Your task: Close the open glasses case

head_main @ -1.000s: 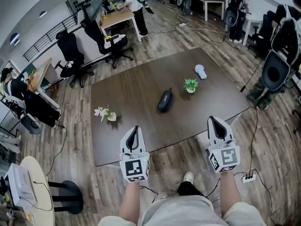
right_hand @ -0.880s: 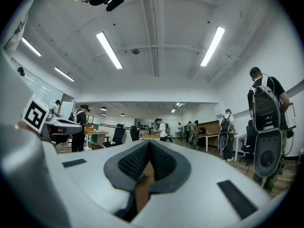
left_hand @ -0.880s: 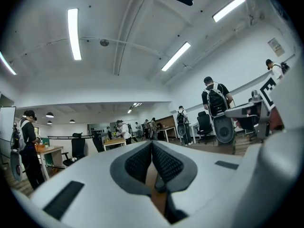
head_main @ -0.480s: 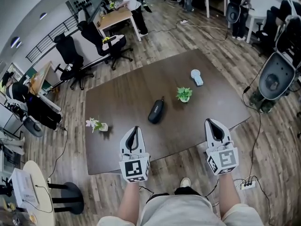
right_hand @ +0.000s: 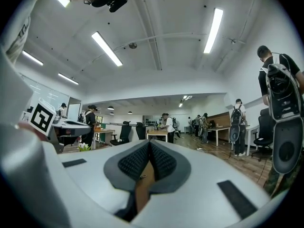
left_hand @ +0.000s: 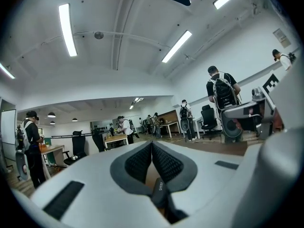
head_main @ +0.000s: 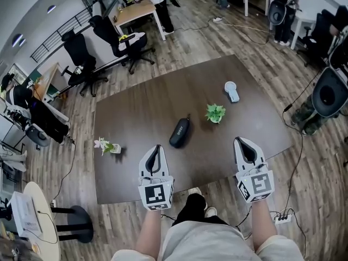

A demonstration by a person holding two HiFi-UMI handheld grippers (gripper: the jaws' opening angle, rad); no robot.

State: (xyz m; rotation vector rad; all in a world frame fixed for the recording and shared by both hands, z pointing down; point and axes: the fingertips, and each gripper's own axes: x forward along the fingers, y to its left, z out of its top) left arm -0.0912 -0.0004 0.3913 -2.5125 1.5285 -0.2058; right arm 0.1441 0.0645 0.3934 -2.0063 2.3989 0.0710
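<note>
One table (head_main: 136, 113); one glasses case (head_main: 179, 132); two potted plants, a green plant (head_main: 216, 113) and a white-flowered plant (head_main: 106, 145); one pale blue item (head_main: 231, 91); two grippers, left gripper (head_main: 157, 147), right gripper (head_main: 242, 142).

Floor: grey-brown wood-plank floor (head_main: 206, 42) is laid throughout. A large dark brown rectangular table (head_main: 147, 107) is set at centre. Black wheeled office chairs (head_main: 81, 58) and a light wooden desk (head_main: 133, 16) are placed beyond it. Long white ceiling strip lights (left_hand: 67, 30) are lit.
</note>
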